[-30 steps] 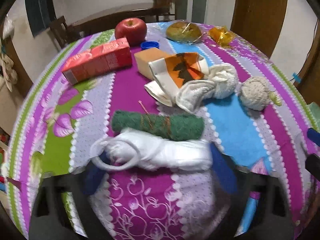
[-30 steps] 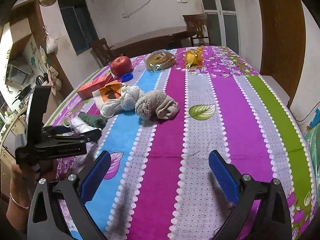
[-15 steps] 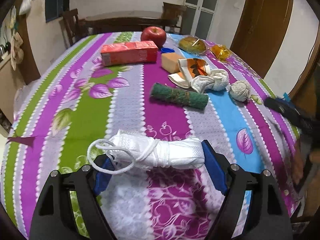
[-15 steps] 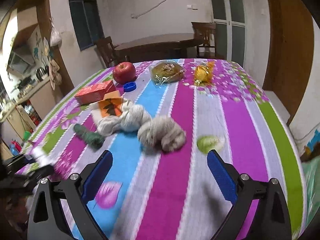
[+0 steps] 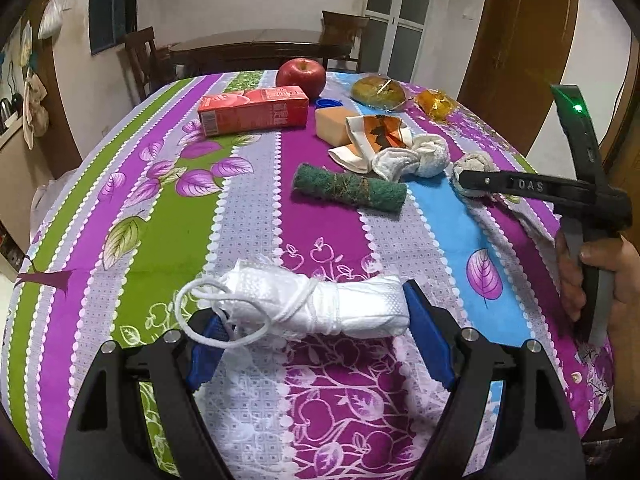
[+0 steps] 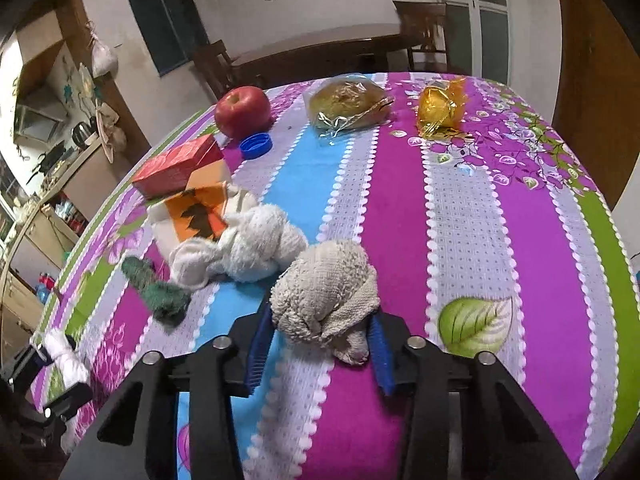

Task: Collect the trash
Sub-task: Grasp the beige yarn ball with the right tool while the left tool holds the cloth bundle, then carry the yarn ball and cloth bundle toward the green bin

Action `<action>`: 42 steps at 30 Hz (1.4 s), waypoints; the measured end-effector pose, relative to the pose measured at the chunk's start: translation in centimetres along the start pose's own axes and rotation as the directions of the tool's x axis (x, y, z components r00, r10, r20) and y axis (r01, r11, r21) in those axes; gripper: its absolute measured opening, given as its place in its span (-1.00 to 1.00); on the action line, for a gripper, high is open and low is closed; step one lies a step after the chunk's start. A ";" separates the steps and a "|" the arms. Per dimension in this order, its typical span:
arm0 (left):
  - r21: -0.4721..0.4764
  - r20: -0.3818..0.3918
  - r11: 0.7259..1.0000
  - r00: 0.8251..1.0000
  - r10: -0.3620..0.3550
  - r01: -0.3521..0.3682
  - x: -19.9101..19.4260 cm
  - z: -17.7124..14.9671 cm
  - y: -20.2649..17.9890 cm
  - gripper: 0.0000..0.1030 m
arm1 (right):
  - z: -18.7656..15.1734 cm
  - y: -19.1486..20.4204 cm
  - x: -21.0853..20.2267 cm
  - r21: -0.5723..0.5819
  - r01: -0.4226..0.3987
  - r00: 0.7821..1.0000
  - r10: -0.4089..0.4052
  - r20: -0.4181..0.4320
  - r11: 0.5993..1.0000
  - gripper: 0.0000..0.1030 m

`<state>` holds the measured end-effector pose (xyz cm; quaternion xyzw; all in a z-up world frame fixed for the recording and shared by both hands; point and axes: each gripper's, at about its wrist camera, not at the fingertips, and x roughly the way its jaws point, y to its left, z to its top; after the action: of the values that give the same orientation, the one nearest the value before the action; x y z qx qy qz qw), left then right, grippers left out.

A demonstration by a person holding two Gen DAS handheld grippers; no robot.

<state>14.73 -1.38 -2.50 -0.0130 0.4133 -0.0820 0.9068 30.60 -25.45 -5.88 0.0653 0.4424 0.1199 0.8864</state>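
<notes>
White cloth, rolled and tied with cord, sits across our left tongs (image 5: pixel 316 336): this bundle (image 5: pixel 316 306) is pinched end to end between the blue pads, raised off the tabletop (image 5: pixel 256 216). Our right tongs (image 6: pixel 318 344) are closing on the grey rag (image 6: pixel 326 294), which lies on the tabletop between the pads, both of them already against its sides.

Risks from here, as we judge them: the rag is a loose knot, so the closing pads may catch only its near folds and it could unroll or drop when we lift. The bundle's cord loop (image 5: pixel 208 312) hangs free past the left pad and could snag on something. The white towel (image 6: pixel 248 252) lies just beside the rag and might drag along.

Legible writing is scant. The right tongs' body, seen from the left camera, reads "DAS". The red carton (image 5: pixel 254 110) has print too small to read.
</notes>
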 end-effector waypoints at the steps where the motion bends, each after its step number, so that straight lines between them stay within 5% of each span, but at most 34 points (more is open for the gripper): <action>1: 0.003 0.001 1.000 1.000 -0.003 0.003 0.0 -0.1 -0.2 0.50 | -0.5 0.0 -0.5 0.004 -0.004 1.000 0.004 0.007 1.000 -0.18; 12: 0.081 0.036 0.996 0.999 0.019 -0.022 -0.6 0.1 -3.4 0.50 | -7.0 2.5 -9.1 -0.040 -0.042 0.991 0.047 0.126 0.998 -0.18; 19: 0.145 0.055 0.987 0.997 0.056 -0.064 -0.6 0.0 -6.0 0.50 | -10.2 1.4 -11.4 -0.019 -0.019 0.992 0.021 0.120 1.000 -0.17; 42: 0.237 0.104 0.963 0.989 0.102 -0.124 -1.2 0.3 -11.0 0.50 | -11.9 -2.4 -16.0 0.038 0.012 0.984 -0.019 0.179 0.999 -0.16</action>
<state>12.63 -12.00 -0.39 0.1182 0.3586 -0.0794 0.9226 12.16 -31.97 -1.21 0.0887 0.3635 0.0986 0.9221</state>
